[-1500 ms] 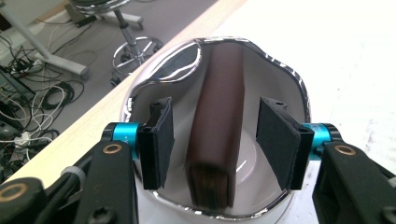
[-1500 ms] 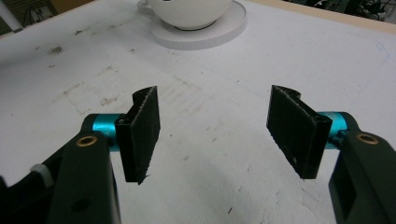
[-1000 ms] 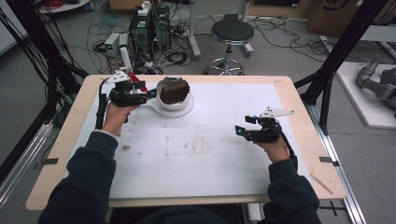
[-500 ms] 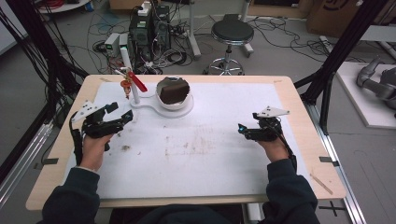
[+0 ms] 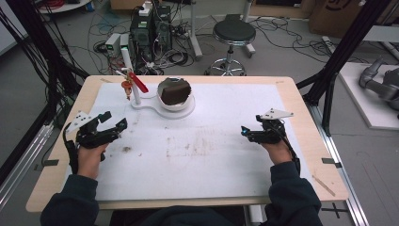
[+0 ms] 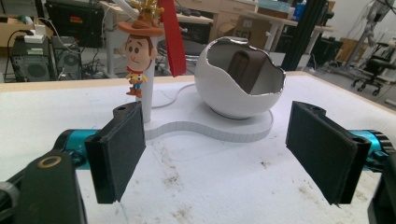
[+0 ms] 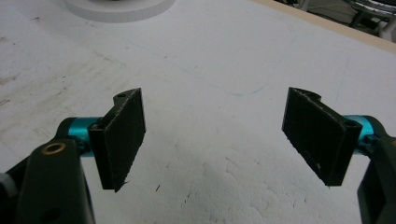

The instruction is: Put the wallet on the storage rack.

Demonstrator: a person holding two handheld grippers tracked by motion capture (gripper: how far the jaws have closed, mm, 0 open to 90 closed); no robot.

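a: moved since before?
b: left gripper (image 5: 114,121), drawn back from the cowboy figure (image 6: 137,51); jaws spread, empty, over the white mat (image 5: 211,155).
a: centre?
b: eggshell bowl (image 5: 175,94), upright on its base.
a: right?
b: right gripper (image 5: 245,132), jaws spread, empty.

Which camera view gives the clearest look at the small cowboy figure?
The left gripper view: the cowboy figure hangs close, with hat and face plain. The high view shows it tiny beside the white post. The right gripper view looks at bare table.

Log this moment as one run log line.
left hand-held gripper: open, empty | right hand-held gripper: open, empty | cowboy charm: hanging on stand | eggshell bowl: holds brown item
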